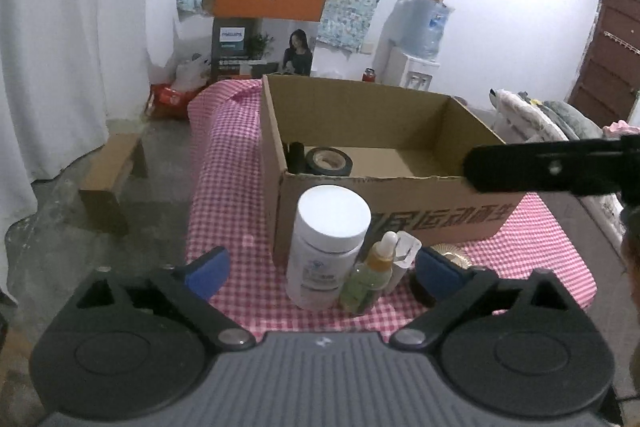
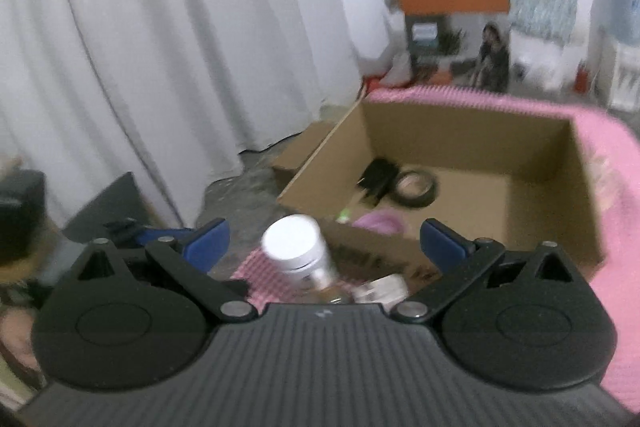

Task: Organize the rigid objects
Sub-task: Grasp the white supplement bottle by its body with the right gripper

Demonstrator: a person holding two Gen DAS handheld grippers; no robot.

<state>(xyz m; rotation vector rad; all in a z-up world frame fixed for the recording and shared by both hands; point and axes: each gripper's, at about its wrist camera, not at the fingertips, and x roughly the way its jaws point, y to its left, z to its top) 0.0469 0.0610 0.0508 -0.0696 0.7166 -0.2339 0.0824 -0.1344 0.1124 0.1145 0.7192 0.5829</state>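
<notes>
An open cardboard box [image 1: 400, 195] stands on the pink checked table [image 1: 236, 195]. It holds a black tape roll [image 1: 328, 161] and a dark object [image 1: 295, 157]. In front of it stand a white jar [image 1: 326, 247], a green dropper bottle [image 1: 370, 275], a clear-capped bottle [image 1: 404, 253] and a gold-lidded item [image 1: 450, 253]. My left gripper [image 1: 322, 269] is open around the jar and bottles. My right gripper [image 2: 324, 247] is open above the jar [image 2: 298, 245], near the box [image 2: 472, 187], which holds the tape [image 2: 414, 189], a black item [image 2: 378, 181] and a pink thing [image 2: 378, 221]. The right arm shows in the left wrist view [image 1: 560, 169].
White curtains [image 1: 60, 47] hang at left. A small cardboard piece [image 1: 110, 179] lies on the concrete floor. A printed Philips box [image 1: 268, 27] and a water dispenser [image 1: 416, 43] stand at the far wall. Cushions [image 1: 532, 123] lie at right.
</notes>
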